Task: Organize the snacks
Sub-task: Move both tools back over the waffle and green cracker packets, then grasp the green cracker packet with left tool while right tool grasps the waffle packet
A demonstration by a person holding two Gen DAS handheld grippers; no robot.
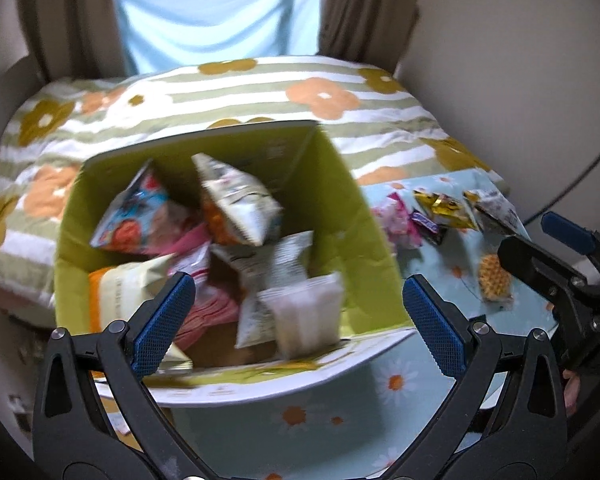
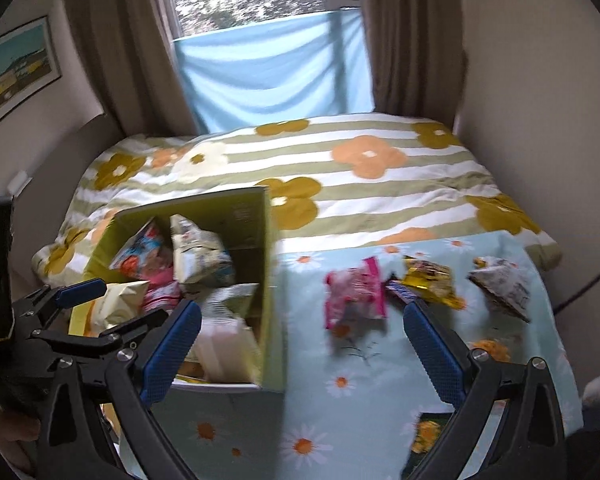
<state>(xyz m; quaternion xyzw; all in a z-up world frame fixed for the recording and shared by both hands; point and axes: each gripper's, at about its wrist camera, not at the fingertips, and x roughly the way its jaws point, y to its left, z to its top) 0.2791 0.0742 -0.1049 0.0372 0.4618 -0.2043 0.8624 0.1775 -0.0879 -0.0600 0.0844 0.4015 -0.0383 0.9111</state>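
Left gripper (image 1: 298,320) spread wide, empty — poised over green box (image 1: 340,184) holding snack packets. Right gripper (image 2: 302,346) likewise spread, empty — pink packet (image 2: 356,294) lies on daisy cloth (image 2: 380,400) just ahead between its fingers.

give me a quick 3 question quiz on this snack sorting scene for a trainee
1. True or false: the green box already holds snack packets.
2. Which packet lies nearest the box on the daisy cloth? A) pink packet B) gold packet C) grey-white packet
3. How do the jaws of the left gripper and right gripper stand?

Key: 1 true; 2 A; 3 both open, holding nothing.
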